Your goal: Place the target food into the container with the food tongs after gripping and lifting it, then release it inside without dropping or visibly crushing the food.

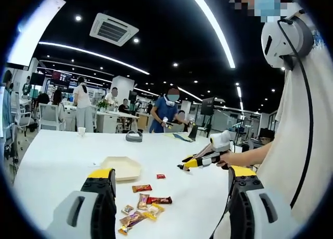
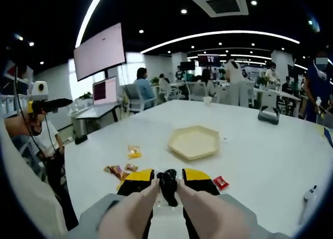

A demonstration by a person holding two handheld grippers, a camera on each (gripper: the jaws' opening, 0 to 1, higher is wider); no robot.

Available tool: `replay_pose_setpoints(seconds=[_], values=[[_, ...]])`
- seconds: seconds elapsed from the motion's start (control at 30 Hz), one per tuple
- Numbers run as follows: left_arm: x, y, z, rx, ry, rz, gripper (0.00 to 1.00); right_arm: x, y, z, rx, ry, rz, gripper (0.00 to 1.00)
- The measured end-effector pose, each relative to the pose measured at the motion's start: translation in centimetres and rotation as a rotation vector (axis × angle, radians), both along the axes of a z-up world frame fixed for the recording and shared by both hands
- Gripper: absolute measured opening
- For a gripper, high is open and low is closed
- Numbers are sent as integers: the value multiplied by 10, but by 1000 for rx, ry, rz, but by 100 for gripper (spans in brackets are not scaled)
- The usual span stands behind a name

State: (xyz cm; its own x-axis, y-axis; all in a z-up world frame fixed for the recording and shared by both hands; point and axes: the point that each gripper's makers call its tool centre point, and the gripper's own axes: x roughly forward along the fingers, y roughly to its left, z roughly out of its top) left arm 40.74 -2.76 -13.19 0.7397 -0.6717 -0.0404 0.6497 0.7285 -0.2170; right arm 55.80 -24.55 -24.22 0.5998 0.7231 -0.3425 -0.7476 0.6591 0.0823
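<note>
- Your left gripper (image 1: 169, 197) gapes wide at frame bottom, with the snack pile (image 1: 143, 208) between its jaws
- Your right gripper (image 2: 167, 186) pinches the black tongs (image 2: 168, 187)
- The hexagonal tray (image 2: 193, 141) sits centre frame

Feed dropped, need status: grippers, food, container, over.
Left gripper open. Right gripper shut on black object. Wrapped snacks loose beside empty hexagonal tray. Path clear.

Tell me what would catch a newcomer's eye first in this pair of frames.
The pale hexagonal tray sits alone mid-table, apart from a loose scatter of wrapped snacks on the white table in front of the left gripper, whose jaws stand open. In the right gripper view, the right gripper is closed on black food tongs, held above the table short of the tray.
</note>
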Motion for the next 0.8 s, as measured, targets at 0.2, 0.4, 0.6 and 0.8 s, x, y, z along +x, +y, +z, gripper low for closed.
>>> replay_pose_setpoints(seconds=[0.2, 0.4, 0.6, 0.8], values=[[0, 2, -1, -6, -1, 10, 89, 9, 1, 12, -2, -23, -3, 20], [-3, 8, -3, -20, -6, 28, 90, 16, 2, 25, 18, -36, -12, 20], [-1, 10, 1, -34, -22, 27, 96, 21, 11, 34, 6, -57, 7, 20], [1, 9, 9, -39, -45, 20, 95, 25, 20, 39, -13, -72, 35, 20]])
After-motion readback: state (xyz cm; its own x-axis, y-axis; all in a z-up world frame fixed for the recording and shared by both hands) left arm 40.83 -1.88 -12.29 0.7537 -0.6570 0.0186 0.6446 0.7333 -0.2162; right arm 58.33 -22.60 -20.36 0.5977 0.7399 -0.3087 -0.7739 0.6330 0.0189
